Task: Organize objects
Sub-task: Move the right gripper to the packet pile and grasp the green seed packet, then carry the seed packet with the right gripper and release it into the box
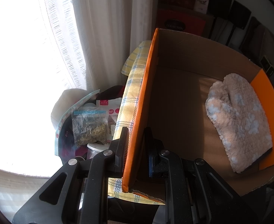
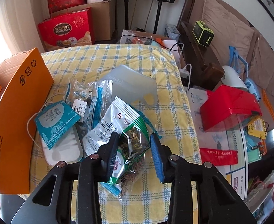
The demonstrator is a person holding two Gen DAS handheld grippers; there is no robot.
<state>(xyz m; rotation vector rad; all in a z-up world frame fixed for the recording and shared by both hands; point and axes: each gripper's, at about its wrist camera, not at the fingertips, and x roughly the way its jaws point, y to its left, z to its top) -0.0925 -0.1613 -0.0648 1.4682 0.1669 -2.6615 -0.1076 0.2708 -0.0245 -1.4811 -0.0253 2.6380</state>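
Observation:
My left gripper is shut on the left wall of an orange cardboard box; one finger is outside it, the other inside. A fluffy paw-print mitten lies inside the box at the right. In the right wrist view the same box stands at the table's left edge. My right gripper is shut on a crumpled green-edged packet of dried herbs over the yellow checked tablecloth. Behind it lie a white sachet, a blue sachet and other small bags.
A translucent plastic tub and a white lid sit among the sachets. A red container stands on the glass table to the right, a red gift bag behind. Left of the box, a zip bag of herbs tops a pile.

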